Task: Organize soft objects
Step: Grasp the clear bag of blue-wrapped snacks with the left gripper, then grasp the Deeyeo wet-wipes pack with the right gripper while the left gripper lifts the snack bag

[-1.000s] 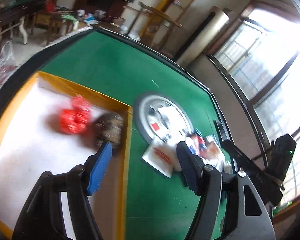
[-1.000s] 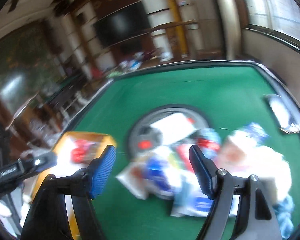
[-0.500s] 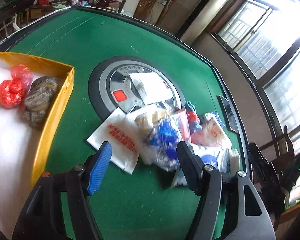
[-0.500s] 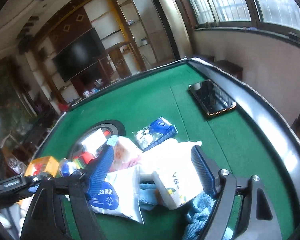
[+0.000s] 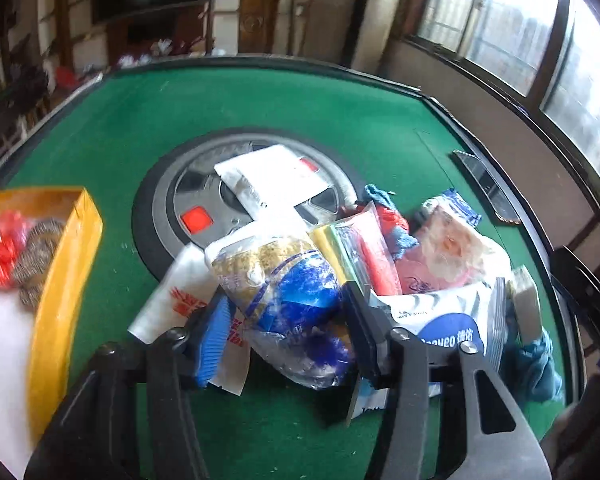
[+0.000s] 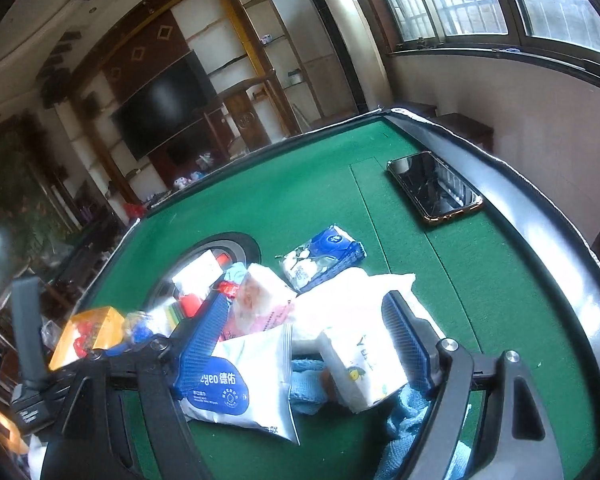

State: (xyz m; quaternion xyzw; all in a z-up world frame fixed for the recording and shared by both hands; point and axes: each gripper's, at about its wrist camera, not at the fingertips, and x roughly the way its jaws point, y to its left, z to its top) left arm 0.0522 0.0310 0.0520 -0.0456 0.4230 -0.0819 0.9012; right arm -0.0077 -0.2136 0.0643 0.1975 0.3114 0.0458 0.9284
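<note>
A heap of soft packets lies on the green table (image 5: 340, 116). My left gripper (image 5: 286, 330) is open, its fingers on either side of a clear bag with blue and tan scrubbers (image 5: 284, 292); contact cannot be told. My right gripper (image 6: 304, 340) is open over a white wet-wipes pack (image 6: 248, 380) and a white tissue pack (image 6: 360, 368). A yellow-walled box (image 5: 60, 280) at the left holds a red bag (image 5: 2, 252) and a steel scourer (image 5: 36, 260).
A round grey hub (image 5: 196, 200) sits in the table's middle with a white packet (image 5: 268, 180) on it. A pink pack (image 5: 448, 252), blue cloth (image 6: 404, 420), blue tissue packet (image 6: 324, 252) and a phone (image 6: 434, 188) lie to the right.
My left gripper has swung from the yellow box to the heap and closed in on the scrubber bag. My right gripper has moved right and closer over the wipes and tissue packs.
</note>
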